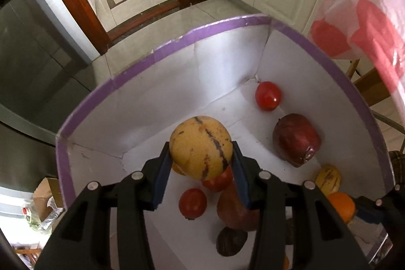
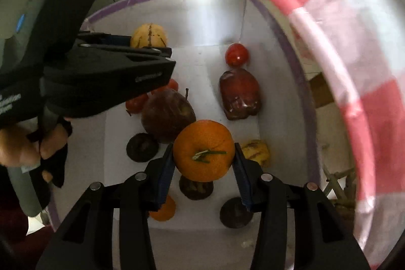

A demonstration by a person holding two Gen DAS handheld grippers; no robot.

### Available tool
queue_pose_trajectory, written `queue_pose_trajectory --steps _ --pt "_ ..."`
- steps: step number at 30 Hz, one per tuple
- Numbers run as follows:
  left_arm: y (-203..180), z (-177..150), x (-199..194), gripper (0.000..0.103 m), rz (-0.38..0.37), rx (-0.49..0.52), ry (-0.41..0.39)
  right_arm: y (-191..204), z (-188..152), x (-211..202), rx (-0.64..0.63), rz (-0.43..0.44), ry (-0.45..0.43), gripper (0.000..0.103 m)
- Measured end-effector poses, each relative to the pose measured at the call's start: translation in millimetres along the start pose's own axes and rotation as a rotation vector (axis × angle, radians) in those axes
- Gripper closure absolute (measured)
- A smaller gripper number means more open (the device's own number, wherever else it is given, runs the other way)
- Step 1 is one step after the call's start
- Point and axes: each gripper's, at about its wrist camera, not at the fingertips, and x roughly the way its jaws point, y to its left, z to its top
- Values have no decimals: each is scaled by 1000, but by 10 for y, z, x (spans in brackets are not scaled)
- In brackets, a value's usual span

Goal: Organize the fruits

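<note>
Step in hand: placing fruit into the white cardboard box with purple rim (image 1: 131,72).

Left gripper (image 1: 201,158) is clamped on a yellow, purple-streaked round melon (image 1: 201,147), pads on both flanks.

Right gripper (image 2: 203,156) likewise grips a round orange with green stem (image 2: 203,149).

Both fruits hang above the fruit on the box floor.

Next, by judgement: lower over bare floor, then part the jaws.

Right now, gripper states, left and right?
Left gripper: closed on a yellow striped fruit, above the box.
Right gripper: closed on an orange, above the same box.
</note>
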Motion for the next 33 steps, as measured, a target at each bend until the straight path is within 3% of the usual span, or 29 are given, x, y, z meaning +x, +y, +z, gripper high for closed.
queue_pose_trajectory --steps 8,10,12,14,20,23,27,31,33 --pt "78 -63 135 55 -41 -19 14 -6 20 114 -15 -41 37 57" --pt "86 -70 103 54 -59 -19 0 -34 3 18 -8 -39 8 46" --pt "101 -77 19 44 -46 -20 -28 -37 24 -84 -2 -18 -11 35" --pt "110 -82 -86 33 -31 -13 -64 -39 5 -197 -4 2 -27 32" --pt "153 -133 -667 18 -15 3 -208 -18 -172 -636 -21 14 -66 20" --pt "189 -214 -1104 3 35 14 -291 7 -235 -877 -24 18 -106 16" --pt "156 -341 -1501 2 195 34 -343 -62 -332 -1262 51 31 -179 16" --pt "113 -373 -1628 2 94 66 -329 -164 -368 -1386 142 33 -190 16" --pt "81 -358 -1546 2 45 58 -250 -169 -395 -1402 157 -7 -182 16"
